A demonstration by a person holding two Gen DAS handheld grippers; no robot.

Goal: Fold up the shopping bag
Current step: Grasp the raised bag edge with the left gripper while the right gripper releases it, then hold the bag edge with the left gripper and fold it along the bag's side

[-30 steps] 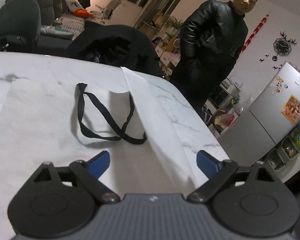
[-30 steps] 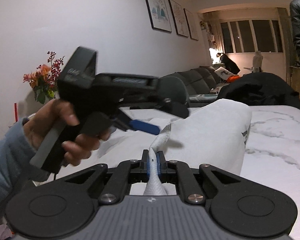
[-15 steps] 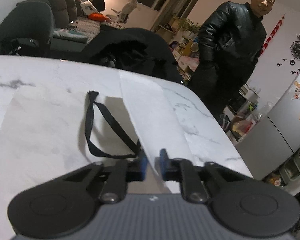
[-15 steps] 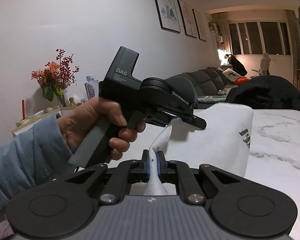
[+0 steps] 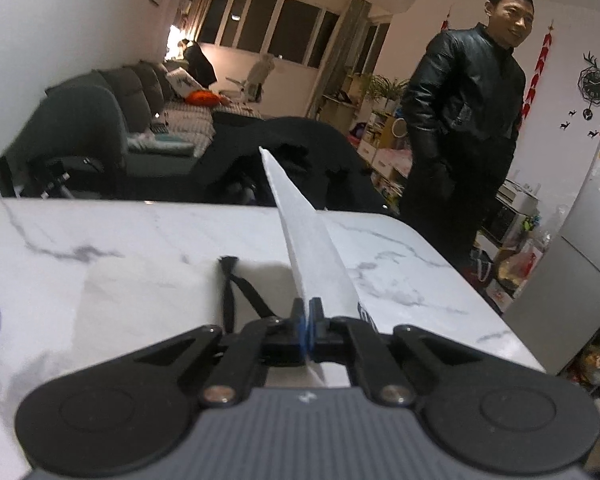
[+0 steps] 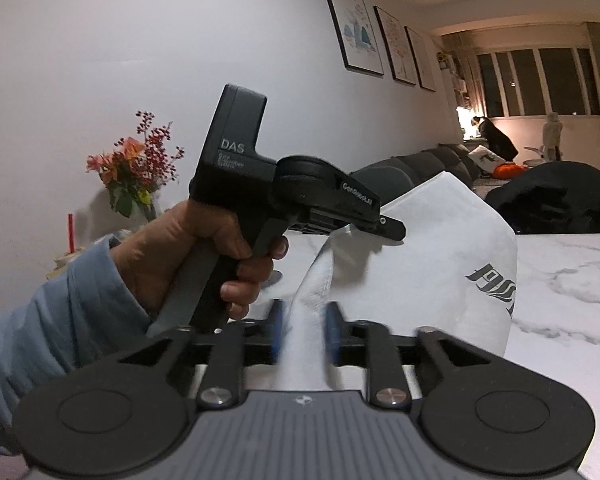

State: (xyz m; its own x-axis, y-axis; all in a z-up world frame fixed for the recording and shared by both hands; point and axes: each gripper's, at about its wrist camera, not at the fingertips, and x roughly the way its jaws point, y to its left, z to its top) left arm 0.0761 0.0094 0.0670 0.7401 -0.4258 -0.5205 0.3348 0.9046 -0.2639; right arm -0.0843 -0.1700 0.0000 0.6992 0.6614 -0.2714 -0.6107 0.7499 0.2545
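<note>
The left gripper point(image 5: 308, 322) is clenched on a raised edge of the white shopping bag point(image 5: 312, 248), which stands up as a thin sheet above the marble desk point(image 5: 120, 248); the bag's black handles point(image 5: 236, 292) lie on the desk just left of it. In the right wrist view, the right gripper point(image 6: 303, 334) has its blue pads point(image 6: 276, 334) parted, with bunched bag fabric between them; whether they touch it is unclear. A hand point(image 6: 188, 252) in a light blue sleeve point(image 6: 44, 320) holds the left gripper. A person in a black jacket point(image 5: 464, 120) stands beyond the desk.
</note>
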